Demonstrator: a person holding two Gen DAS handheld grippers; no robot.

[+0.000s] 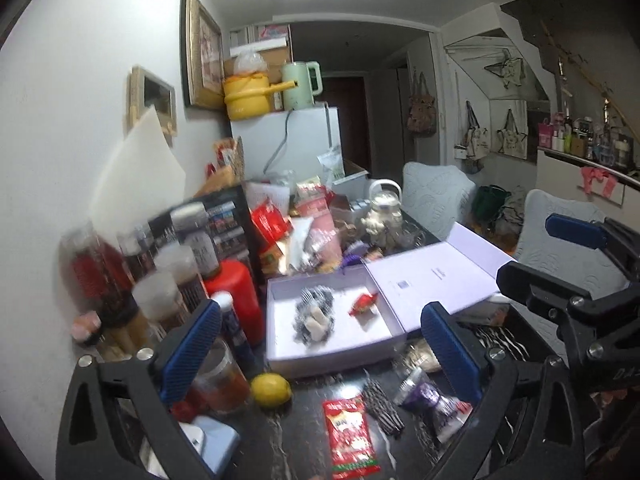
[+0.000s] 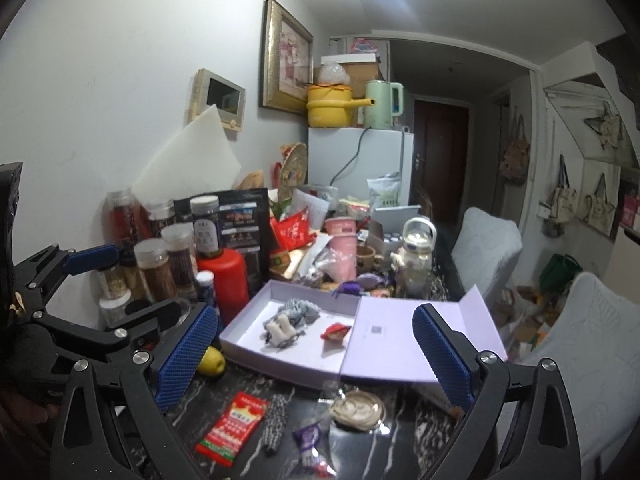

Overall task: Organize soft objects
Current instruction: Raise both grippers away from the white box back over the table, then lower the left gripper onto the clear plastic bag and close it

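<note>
An open lilac box (image 1: 280,344) (image 2: 248,344) lies on the dark marble table, its lid (image 1: 432,276) (image 2: 400,344) folded out to the right. Inside lie a black-and-white checked scrunchie (image 1: 314,314) (image 2: 290,318) and a small red soft item (image 1: 363,304) (image 2: 335,332). In front of the box lie a red packet (image 1: 350,436) (image 2: 232,426), a black-and-white striped hair tie (image 1: 384,404) (image 2: 275,420) and a purple wrapped item (image 1: 430,400) (image 2: 308,440). My left gripper (image 1: 320,348) is open and empty above the table's front. My right gripper (image 2: 316,356) is open and empty, also seen from the left wrist view (image 1: 560,256).
A lemon (image 1: 271,389) (image 2: 211,361) lies left of the box. Jars and a red bottle (image 1: 236,300) (image 2: 224,280) crowd the left side. Snack bags, cups and a white kettle (image 2: 416,256) pile up behind the box. A clear round lid (image 2: 358,410) lies in front.
</note>
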